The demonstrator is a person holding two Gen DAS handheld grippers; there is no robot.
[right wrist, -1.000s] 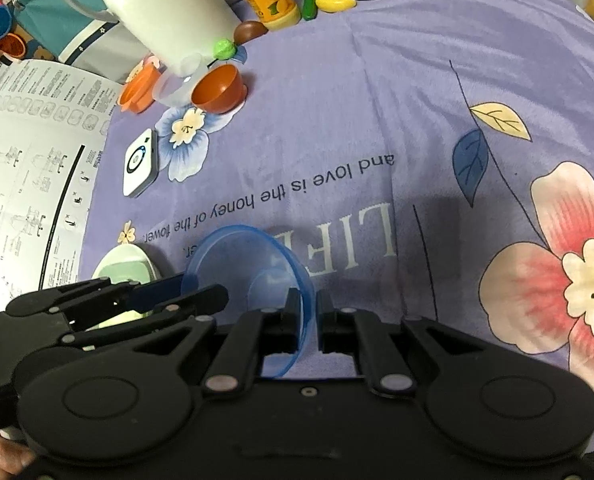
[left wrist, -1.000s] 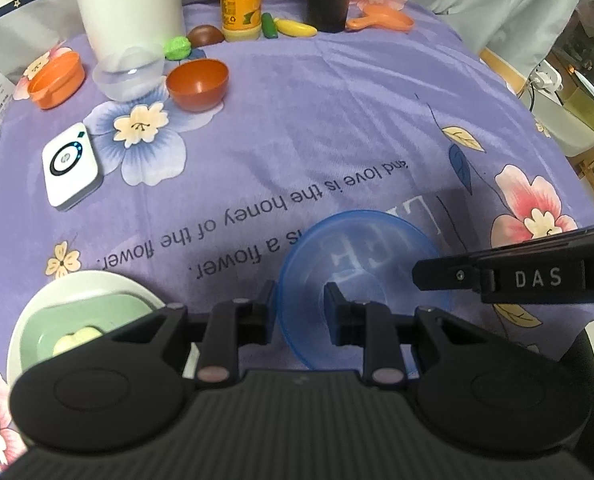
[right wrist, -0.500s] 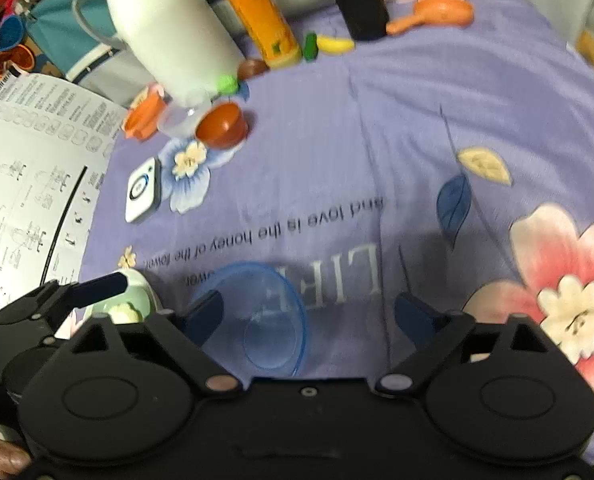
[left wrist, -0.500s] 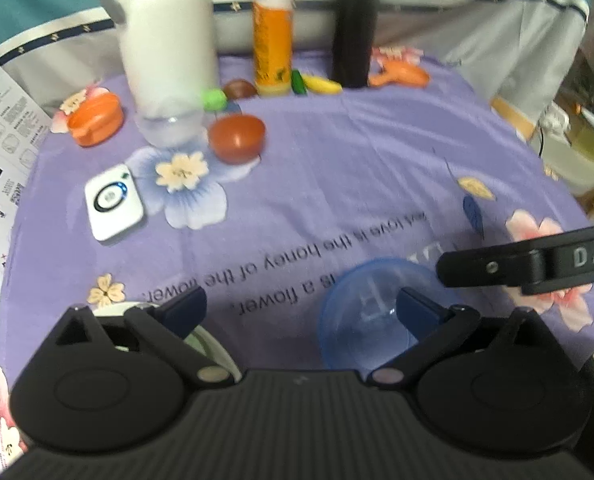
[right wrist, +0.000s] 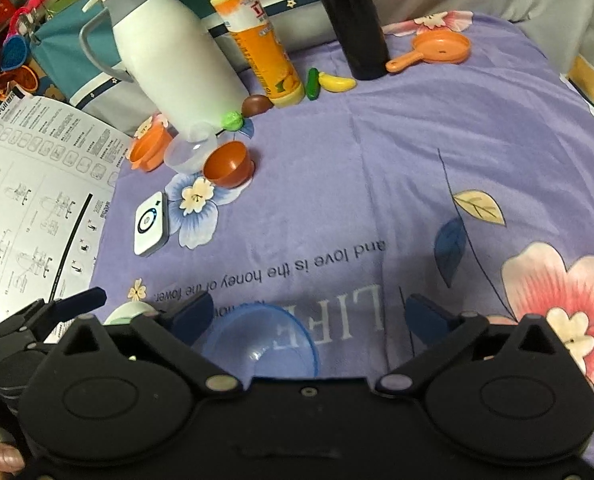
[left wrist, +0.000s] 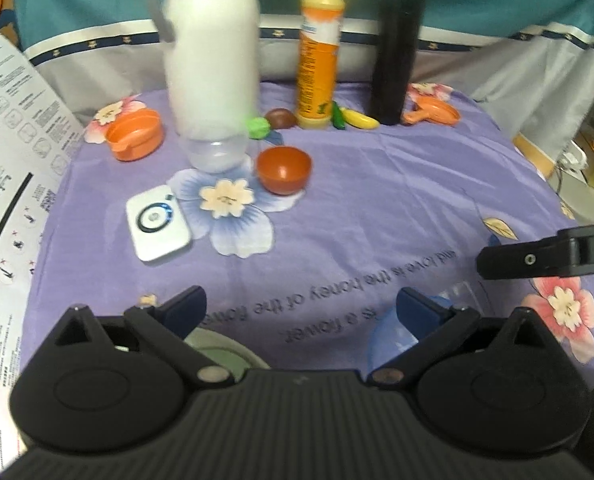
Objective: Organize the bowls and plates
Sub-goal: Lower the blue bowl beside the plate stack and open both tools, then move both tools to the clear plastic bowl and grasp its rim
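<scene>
The translucent blue plastic bowl [right wrist: 265, 340] lies on the worktop, near and between the spread right tongs [right wrist: 309, 314]; left tongs [left wrist: 301, 308] are spread too.

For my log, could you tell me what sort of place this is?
Probably a home table set up for practice: a floral purple tablecloth, a white thermos jug, and toy bowls like the blue bowl.

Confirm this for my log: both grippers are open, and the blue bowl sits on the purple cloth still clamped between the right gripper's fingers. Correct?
Not quite. The blue bowl is not clamped: the right wrist view shows the right gripper spread wide, its fingers clear of the bowl. The rest holds: the left gripper is open too, and the bowl sits on the purple cloth.
</scene>
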